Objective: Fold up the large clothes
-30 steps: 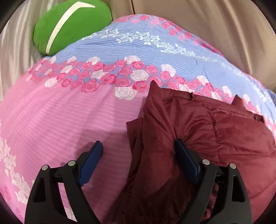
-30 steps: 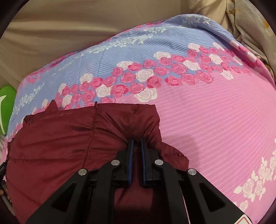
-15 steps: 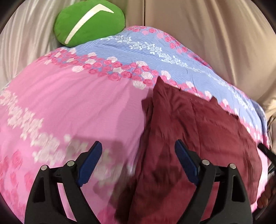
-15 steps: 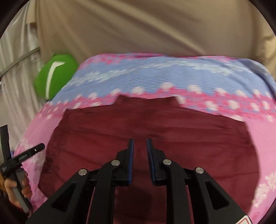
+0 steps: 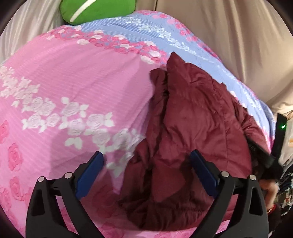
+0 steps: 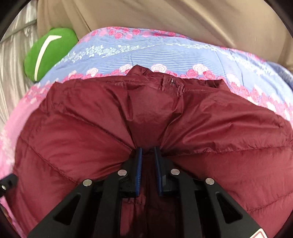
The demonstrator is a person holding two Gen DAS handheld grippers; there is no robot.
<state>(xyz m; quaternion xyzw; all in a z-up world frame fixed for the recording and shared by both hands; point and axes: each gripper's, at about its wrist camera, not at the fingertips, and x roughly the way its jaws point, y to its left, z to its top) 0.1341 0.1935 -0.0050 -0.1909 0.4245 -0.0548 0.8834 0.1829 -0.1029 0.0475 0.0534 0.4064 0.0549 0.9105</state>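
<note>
A dark red padded jacket lies folded on the bed, collar and zip toward the far side. My left gripper hovers above the jacket's left edge. Its jaws are wide and still opening, and neither of the blue pads touches cloth. My right gripper sits over the middle of the jacket. Its jaws are narrow and closing, a pucker of jacket cloth is pinched between them, and creases run out from the pinch.
A pink and blue rose-print bedsheet covers the bed. A green cushion rests at the far left corner against beige curtains. A person's hand with the other gripper shows at the left wrist view's right edge.
The right gripper let go of the jacket's corner, swung across over the jacket and now nips a fold at its middle. The left gripper drew back along the jacket's left edge, jaws wider.
</note>
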